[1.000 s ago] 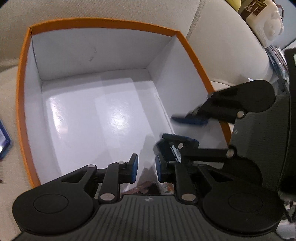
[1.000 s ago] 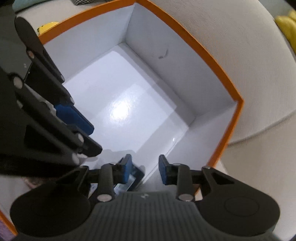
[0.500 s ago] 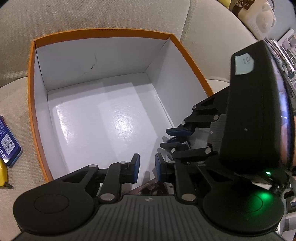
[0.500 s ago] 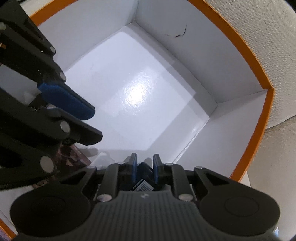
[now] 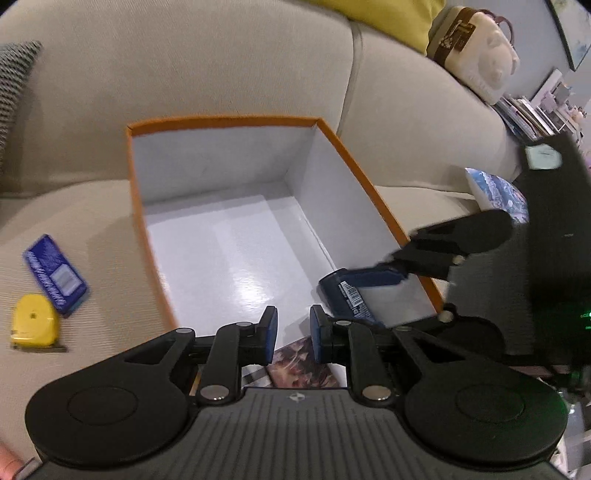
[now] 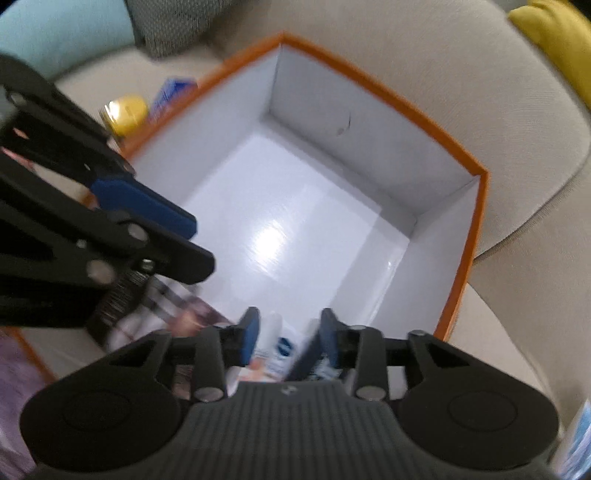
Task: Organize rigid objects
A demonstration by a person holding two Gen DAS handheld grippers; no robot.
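An orange box [image 5: 221,120] with a white inside stands on a beige sofa; it also shows in the right wrist view [image 6: 476,236]. My left gripper [image 5: 293,334] is open and empty over the box's near edge. My right gripper [image 6: 288,338] is open above the near right corner. A dark blue flat item with a barcode [image 5: 345,295] lies in that corner, against my right gripper's upper finger, beside a picture card [image 5: 301,369]. In the right wrist view a white and blue item [image 6: 280,350] lies under the fingers.
A blue packet [image 5: 55,275] and a yellow tape measure [image 5: 33,321] lie on the seat left of the box. A plush bag [image 5: 476,55] and a yellow cushion [image 5: 384,14] sit on the sofa back. A patterned blue object [image 5: 498,195] lies to the right.
My right gripper was shut on the dark blue item half a second ago and has opened and let it go. Both grippers have risen away from the box floor.
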